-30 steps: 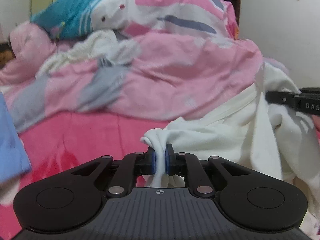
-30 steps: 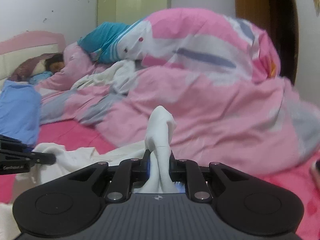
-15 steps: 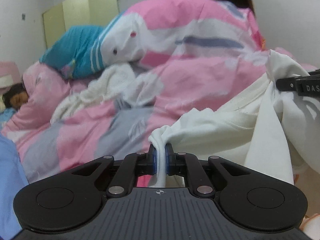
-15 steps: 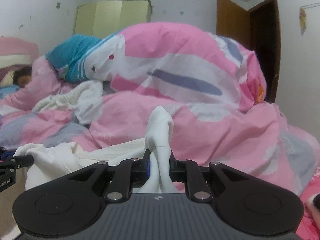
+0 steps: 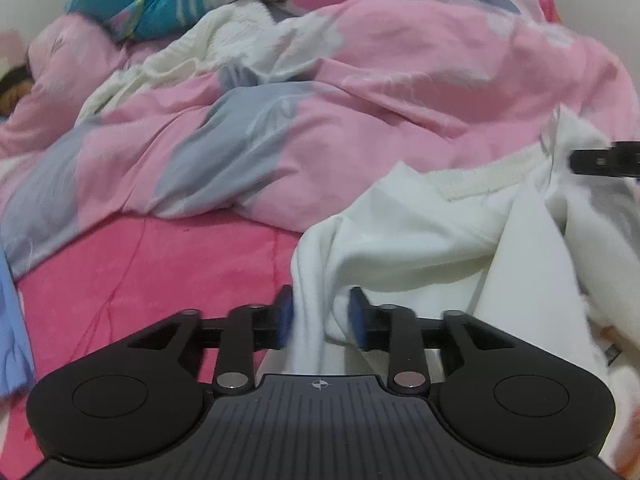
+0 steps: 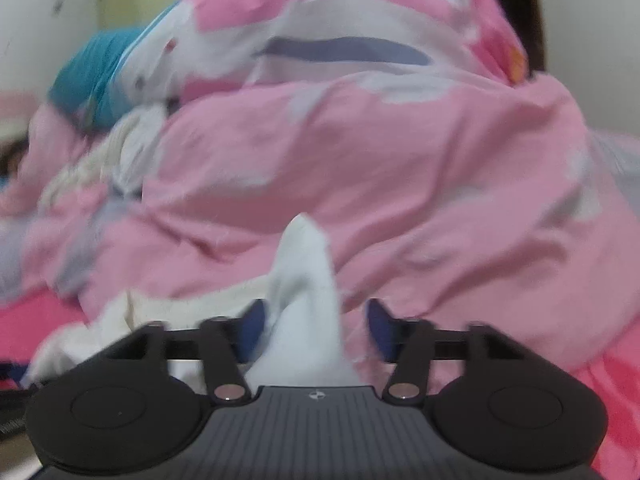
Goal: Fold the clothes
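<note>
the white garment [image 5: 420, 232] lies crumpled on the pink bedsheet [image 5: 160, 276], just in front of the big pink quilt [image 5: 360, 92], and no clean fold shows in it, so the folding looks to be at an early stage: it has been laid down, and the smoothing and folding are still to do.

the left gripper [image 5: 322, 314] has just been opening; its fingers stand spread with a bunch of the white cloth loose between them, no longer pinched. the right gripper [image 6: 316, 326] has also just been opening, wider, and a peak of the same garment stands up between its parted fingers, apart from the pad on the right at least. in the left wrist view the right gripper's tip shows at the garment's far right side.

for room, measured from the quilt: the heap rises close behind the garment and walls off that side. left of the garment, in front of the quilt, the pink bedsheet is bare and flat, the best place to spread cloth. a blue cloth [image 5: 10, 320] sits at the far left edge. a person lies under the quilt's far left end, so i would keep moves away from there.
</note>
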A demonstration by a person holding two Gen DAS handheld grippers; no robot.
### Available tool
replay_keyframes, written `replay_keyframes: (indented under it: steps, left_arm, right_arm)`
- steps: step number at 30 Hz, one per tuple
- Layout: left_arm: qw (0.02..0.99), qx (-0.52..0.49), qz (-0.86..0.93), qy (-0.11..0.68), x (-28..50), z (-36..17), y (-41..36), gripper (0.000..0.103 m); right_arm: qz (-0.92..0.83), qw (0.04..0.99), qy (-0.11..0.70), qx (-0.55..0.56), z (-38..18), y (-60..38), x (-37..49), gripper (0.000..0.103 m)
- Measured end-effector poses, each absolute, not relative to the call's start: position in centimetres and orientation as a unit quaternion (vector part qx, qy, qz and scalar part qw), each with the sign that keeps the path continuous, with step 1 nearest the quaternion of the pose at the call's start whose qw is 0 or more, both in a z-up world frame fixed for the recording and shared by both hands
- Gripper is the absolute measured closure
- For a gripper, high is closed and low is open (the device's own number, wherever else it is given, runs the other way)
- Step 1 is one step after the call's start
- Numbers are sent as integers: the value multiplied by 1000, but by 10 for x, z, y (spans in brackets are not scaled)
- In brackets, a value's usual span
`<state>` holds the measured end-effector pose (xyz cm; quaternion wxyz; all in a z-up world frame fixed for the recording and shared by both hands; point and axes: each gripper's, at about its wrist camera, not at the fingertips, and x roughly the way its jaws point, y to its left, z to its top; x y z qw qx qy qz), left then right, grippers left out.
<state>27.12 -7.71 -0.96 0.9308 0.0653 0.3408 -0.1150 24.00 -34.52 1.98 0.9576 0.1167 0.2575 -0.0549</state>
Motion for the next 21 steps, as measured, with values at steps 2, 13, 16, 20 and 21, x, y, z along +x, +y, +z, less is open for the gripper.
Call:
replay_keyframes:
  steps: [2, 13, 16, 20, 21]
  left_arm:
    - [930, 36, -112, 347, 267, 0, -67, 54]
    - [923, -80, -150, 345, 180, 66, 1, 36]
    - [908, -116, -179, 361, 145, 64, 23, 34]
    - [886, -176, -202, 378, 109, 45, 47, 34]
    - [883, -185, -200, 383, 104, 39, 51, 34]
  right_arm:
    - [-50, 955, 246, 157, 31, -360, 224, 25]
    - [29, 934, 253, 250, 100, -392, 99, 23]
    - [62, 936, 256, 235, 124, -378, 58, 24]
    - [109, 928, 280, 221, 147, -344, 22, 24]
    - [117, 924, 294, 215, 147, -332, 17, 24]
